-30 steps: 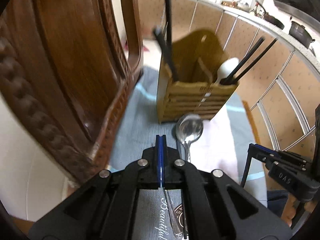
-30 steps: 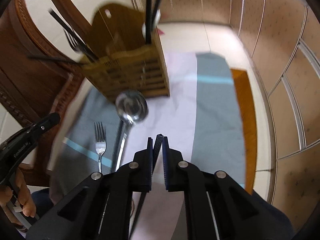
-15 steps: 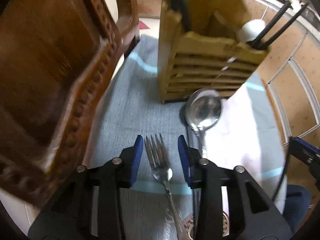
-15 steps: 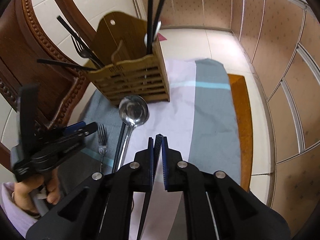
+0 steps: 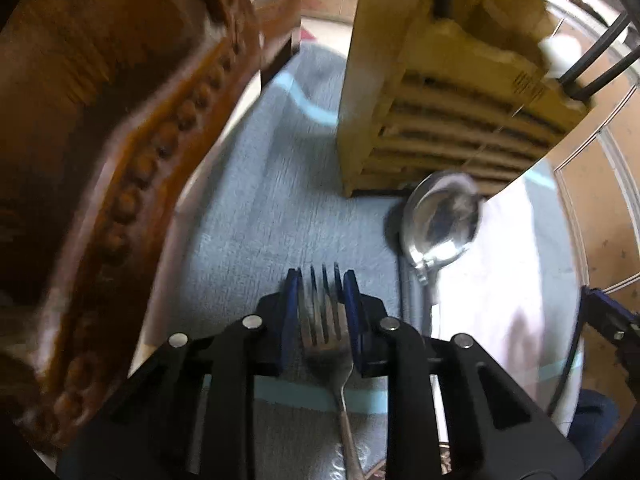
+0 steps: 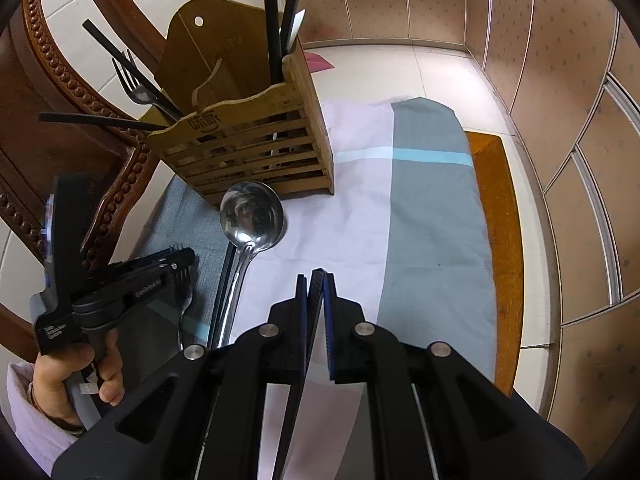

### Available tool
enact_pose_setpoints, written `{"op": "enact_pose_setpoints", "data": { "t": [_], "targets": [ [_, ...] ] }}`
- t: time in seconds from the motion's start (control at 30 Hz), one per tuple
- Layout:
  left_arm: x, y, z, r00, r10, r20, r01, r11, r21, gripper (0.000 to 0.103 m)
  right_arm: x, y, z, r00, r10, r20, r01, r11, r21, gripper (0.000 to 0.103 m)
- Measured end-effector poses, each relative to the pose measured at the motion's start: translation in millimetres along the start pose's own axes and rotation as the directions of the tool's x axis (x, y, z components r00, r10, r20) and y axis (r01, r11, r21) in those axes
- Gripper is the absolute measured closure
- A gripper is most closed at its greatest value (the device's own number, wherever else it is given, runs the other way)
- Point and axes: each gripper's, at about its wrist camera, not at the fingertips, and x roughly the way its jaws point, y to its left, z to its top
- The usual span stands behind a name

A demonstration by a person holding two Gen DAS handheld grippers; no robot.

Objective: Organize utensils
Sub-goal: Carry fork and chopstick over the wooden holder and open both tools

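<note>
A steel fork [image 5: 325,324] lies flat on the grey cloth. My left gripper [image 5: 321,278] straddles its head, and the closing jaws have their blue pads against the outer tines. From the right wrist view the left gripper [image 6: 180,264] hovers low over the fork [image 6: 185,320]. A steel ladle [image 5: 440,220] [image 6: 252,216] lies in front of the bamboo utensil holder [image 5: 440,100] [image 6: 248,148]. That holder carries black chopsticks, a fork and a white spoon. My right gripper [image 6: 316,280] is shut on a black chopstick [image 6: 298,400] above the pale cloth.
A carved wooden chair [image 5: 120,120] stands close on the left of the cloth [image 6: 432,220]. Another black chopstick [image 6: 224,292] lies alongside the ladle's handle. A person's hand [image 6: 72,372] grips the left tool. Tiled walls and floor surround the small table.
My left gripper came down over the fork, opened from shut, then narrowed around the fork's head. The right gripper, still holding its chopstick, barely shifted.
</note>
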Motion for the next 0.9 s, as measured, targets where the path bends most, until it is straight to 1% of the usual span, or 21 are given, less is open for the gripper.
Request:
{"op": "enact_pose_setpoints", "data": {
  "t": [0.1,0.17,0.27,0.37,0.4,0.5,0.57,0.7,0.9],
  "targets": [
    [-29,-6,4,0.998,-0.002,0.067,0.001,1.000,0.013,0.081,-8,1,2,1.000,0.003,0.023,-0.003,1.000,0.000,0.094],
    [-47,-12,5,0.994,-0.007,0.107,0.005,1.000,0.024,0.081,-19,2,4,0.998,0.001,0.056,-0.001,1.000,0.000,0.094],
    [-82,-20,6,0.983,-0.032,0.182,0.023,0.998,0.052,0.081,-35,4,5,0.995,0.006,0.101,-0.005,1.000,-0.004,0.095],
    [-106,-28,6,0.970,-0.055,0.238,0.037,0.996,0.077,0.081,-57,9,6,0.988,0.007,0.155,-0.005,1.000,-0.015,0.095],
    [-119,-31,5,0.963,-0.063,0.263,0.040,0.995,0.091,0.081,-66,11,6,0.984,0.007,0.178,-0.004,1.000,-0.021,0.095],
    [-135,-45,7,0.949,-0.067,0.307,0.033,0.993,0.117,0.081,-90,18,6,0.970,0.007,0.241,0.004,0.999,-0.044,0.095],
    [-146,-47,6,0.942,-0.069,0.330,0.027,0.991,0.129,0.081,-106,23,5,0.959,0.007,0.283,0.009,0.998,-0.057,0.095],
    [-154,-47,1,0.934,-0.068,0.351,0.020,0.990,0.137,0.081,-129,27,3,0.938,0.000,0.345,0.026,0.997,-0.069,0.096],
    [-164,-44,1,0.931,-0.077,0.358,0.034,0.991,0.126,0.081,-140,27,1,0.929,0.003,0.369,0.022,0.998,-0.064,0.096]
  ]
}}
